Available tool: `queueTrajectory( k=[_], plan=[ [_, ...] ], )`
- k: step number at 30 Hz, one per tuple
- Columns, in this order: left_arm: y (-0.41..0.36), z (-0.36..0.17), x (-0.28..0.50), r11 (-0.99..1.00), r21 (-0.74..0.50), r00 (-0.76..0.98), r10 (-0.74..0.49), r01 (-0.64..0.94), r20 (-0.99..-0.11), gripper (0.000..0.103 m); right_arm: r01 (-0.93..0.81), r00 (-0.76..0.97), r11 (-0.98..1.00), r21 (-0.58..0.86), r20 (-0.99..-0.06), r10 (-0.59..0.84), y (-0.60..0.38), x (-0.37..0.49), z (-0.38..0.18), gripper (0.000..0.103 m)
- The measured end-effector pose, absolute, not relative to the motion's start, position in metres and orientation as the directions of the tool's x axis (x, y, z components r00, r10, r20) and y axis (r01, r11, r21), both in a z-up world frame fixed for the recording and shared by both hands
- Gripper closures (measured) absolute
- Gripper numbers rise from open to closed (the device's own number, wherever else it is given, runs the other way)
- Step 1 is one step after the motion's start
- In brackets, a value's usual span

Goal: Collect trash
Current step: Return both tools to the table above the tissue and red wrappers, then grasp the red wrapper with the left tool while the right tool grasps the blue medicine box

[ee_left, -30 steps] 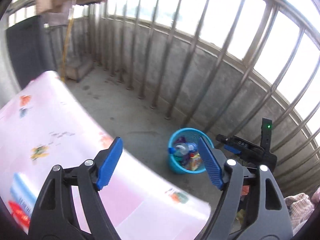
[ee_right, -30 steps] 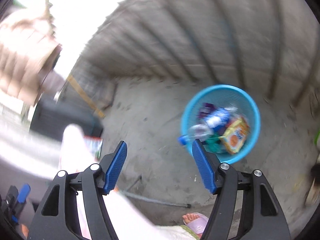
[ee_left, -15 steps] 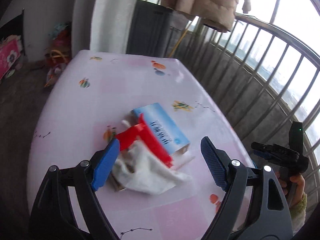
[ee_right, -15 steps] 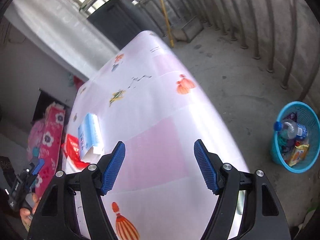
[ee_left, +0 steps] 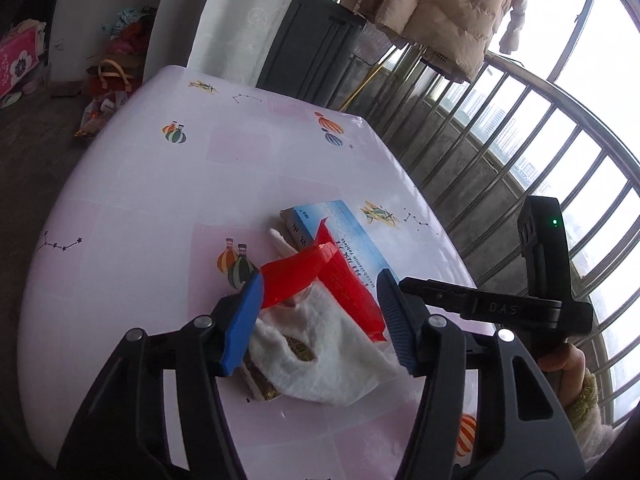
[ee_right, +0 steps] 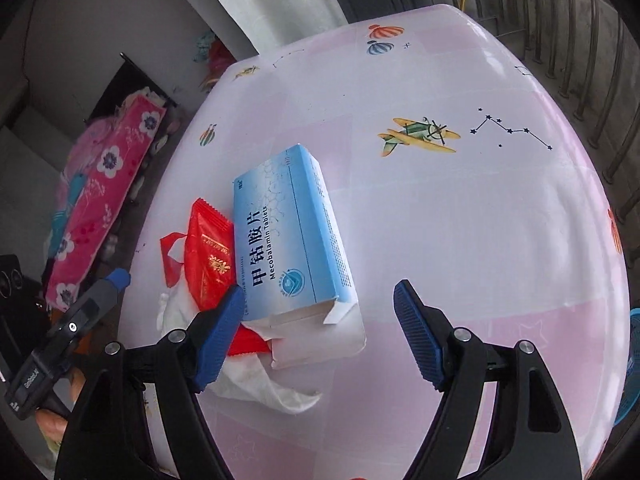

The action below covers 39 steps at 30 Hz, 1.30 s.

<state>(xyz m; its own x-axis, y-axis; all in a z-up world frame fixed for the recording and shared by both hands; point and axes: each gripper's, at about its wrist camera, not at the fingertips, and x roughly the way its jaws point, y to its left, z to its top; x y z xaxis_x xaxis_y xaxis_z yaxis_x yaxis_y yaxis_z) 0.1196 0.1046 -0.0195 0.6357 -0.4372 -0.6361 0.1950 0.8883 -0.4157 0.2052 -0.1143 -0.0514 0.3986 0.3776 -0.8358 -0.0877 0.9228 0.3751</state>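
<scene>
Both wide open and empty, the left gripper straddles the red wrapper and tissue on the bench, while the right gripper lines up on the blue tablet box, perhaps touching it.

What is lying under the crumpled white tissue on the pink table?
A brown-and-gold wrapper pokes out from under the crumpled white tissue, also showing through a gap in it. A red plastic wrapper lies across the tissue's top edge. Anything else beneath is covered.
</scene>
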Motion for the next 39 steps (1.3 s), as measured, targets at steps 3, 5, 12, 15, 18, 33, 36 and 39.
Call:
queueTrajectory(
  k=[3,5,12,15,18,33,36,39],
  plan=[
    [0.098,-0.032,0.13,0.895,-0.402,0.603,-0.431,0.193,-0.671,0.063,-0.101,0.382,0.922,0.373,-0.841,0.383,-0.105,0.216,-0.057,0.028],
    [0.093,-0.042,0.135,0.9,-0.391,0.583,-0.425,0.192,-0.693,0.065,-0.12,0.369,0.925,0.36,-0.849,0.378,-0.093,0.226,-0.06,0.028],
    [0.096,-0.073,0.145,0.916,-0.366,0.542,-0.393,0.163,-0.743,0.075,-0.192,0.315,0.935,0.297,-0.884,0.345,-0.065,0.236,-0.072,0.027],
    [0.103,-0.076,0.145,0.909,-0.385,0.541,-0.407,0.16,-0.736,0.075,-0.193,0.307,0.936,0.294,-0.888,0.342,-0.065,0.235,-0.071,0.028],
    [0.109,-0.078,0.144,0.909,-0.382,0.543,-0.407,0.165,-0.735,0.076,-0.188,0.307,0.936,0.297,-0.888,0.343,-0.063,0.237,-0.072,0.029],
    [0.144,-0.062,0.119,0.894,-0.412,0.534,-0.438,0.175,-0.723,0.075,-0.05,0.332,0.963,0.266,-0.905,0.267,-0.115,0.2,-0.069,0.03],
    [0.15,-0.047,0.111,0.868,-0.448,0.564,-0.485,0.215,-0.668,0.075,-0.011,0.334,0.969,0.247,-0.912,0.236,-0.128,0.188,-0.068,0.029],
    [0.15,-0.032,0.108,0.831,-0.484,0.575,-0.545,0.273,-0.61,0.074,0.034,0.342,0.97,0.242,-0.914,0.216,-0.14,0.178,-0.067,0.029]
  ],
)
